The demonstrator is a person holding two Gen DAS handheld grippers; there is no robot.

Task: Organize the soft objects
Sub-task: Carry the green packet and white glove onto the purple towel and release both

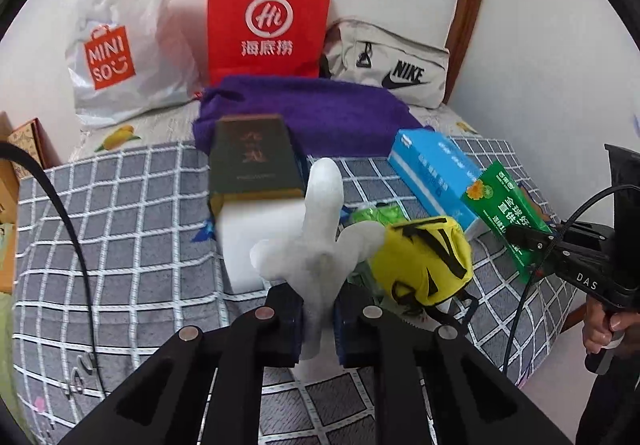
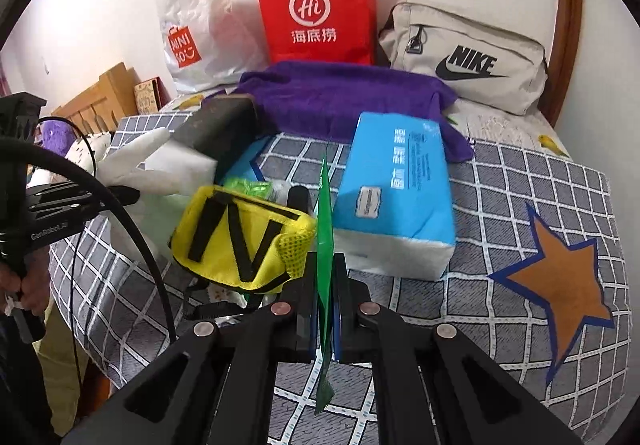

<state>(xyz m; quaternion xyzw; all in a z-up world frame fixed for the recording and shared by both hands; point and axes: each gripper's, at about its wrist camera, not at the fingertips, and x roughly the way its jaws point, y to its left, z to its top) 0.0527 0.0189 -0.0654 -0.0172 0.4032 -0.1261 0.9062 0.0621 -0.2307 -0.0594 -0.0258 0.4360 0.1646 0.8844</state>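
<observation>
My left gripper (image 1: 318,319) is shut on a white plush glove (image 1: 316,233), held upright above the checked bedspread; it also shows in the right wrist view (image 2: 136,157). My right gripper (image 2: 324,309) is shut on a flat green packet (image 2: 325,245) seen edge-on; its printed face shows in the left wrist view (image 1: 506,213). A yellow pouch with black straps (image 1: 424,261) (image 2: 244,237) lies between the two grippers. A blue tissue pack (image 2: 396,189) (image 1: 436,173) lies behind it. A purple towel (image 1: 312,113) (image 2: 344,101) lies further back.
A dark green box (image 1: 254,161) sits on a white block (image 1: 256,241). A Miniso plastic bag (image 1: 116,37), a red paper bag (image 1: 268,17) and a beige Nike bag (image 1: 392,65) stand against the wall. The bed's edge (image 2: 80,285) is at the left.
</observation>
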